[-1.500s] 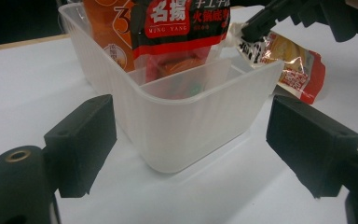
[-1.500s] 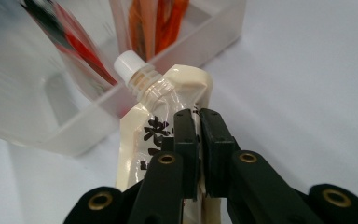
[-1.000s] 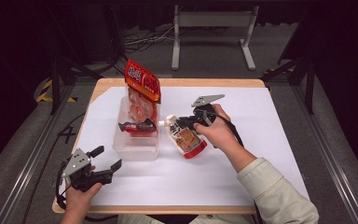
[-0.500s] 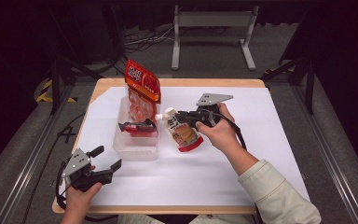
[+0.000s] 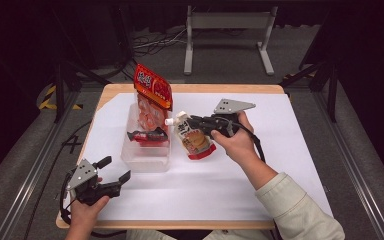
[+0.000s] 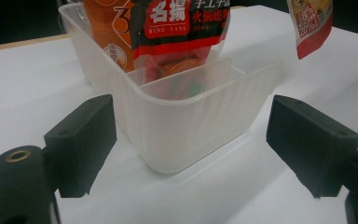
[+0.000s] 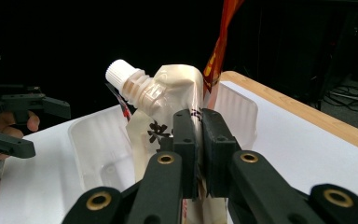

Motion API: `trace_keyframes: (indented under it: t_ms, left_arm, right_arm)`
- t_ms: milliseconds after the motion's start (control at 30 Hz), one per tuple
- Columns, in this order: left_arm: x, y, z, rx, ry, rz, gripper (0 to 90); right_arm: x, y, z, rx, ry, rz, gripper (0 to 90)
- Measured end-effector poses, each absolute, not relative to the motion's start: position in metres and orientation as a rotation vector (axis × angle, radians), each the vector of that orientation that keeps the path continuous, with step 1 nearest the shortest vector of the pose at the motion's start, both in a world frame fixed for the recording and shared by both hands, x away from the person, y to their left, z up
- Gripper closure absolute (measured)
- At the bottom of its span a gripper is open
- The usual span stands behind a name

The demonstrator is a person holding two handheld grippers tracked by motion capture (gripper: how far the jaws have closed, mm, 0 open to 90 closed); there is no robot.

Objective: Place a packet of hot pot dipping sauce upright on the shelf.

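Note:
My right gripper (image 5: 194, 123) is shut on a white spouted pouch (image 5: 193, 139) just below its cap and holds it off the table, right beside the clear plastic bin (image 5: 145, 164). The right gripper view shows both jaws pinched on the pouch (image 7: 177, 93), the bin (image 7: 98, 144) behind it. A tall red snack bag (image 5: 152, 90) and a dark red packet (image 5: 147, 135) stand in the bin. My left gripper (image 5: 115, 169) rests open at the table's near left. Its jaws frame the bin's near corner (image 6: 191, 126) from a short way off.
White paper (image 5: 280, 150) covers the wooden table. The pouch's lower edge (image 6: 310, 23) hangs at the top right of the left gripper view. A metal stand (image 5: 227, 35) is on the floor beyond the table, and rails run along both sides.
The right gripper has lifted the pouch and carried it slightly left toward the bin. The left gripper has stayed where it was.

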State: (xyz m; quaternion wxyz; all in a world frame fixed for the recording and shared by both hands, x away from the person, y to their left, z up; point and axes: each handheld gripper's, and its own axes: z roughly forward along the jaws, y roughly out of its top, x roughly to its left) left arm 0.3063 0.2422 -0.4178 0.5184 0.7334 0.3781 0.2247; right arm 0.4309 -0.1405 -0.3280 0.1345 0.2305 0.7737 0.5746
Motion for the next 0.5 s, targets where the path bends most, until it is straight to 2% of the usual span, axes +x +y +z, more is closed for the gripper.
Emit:
trace_keyframes:
  t_ms: [500]
  left_arm:
    - [0.303, 0.243, -0.418, 1.758, 0.912, 0.544, 16.7]
  right_arm:
    - [0.422, -0.120, -0.321, 0.605, 2.237, 1.672, 85.7]
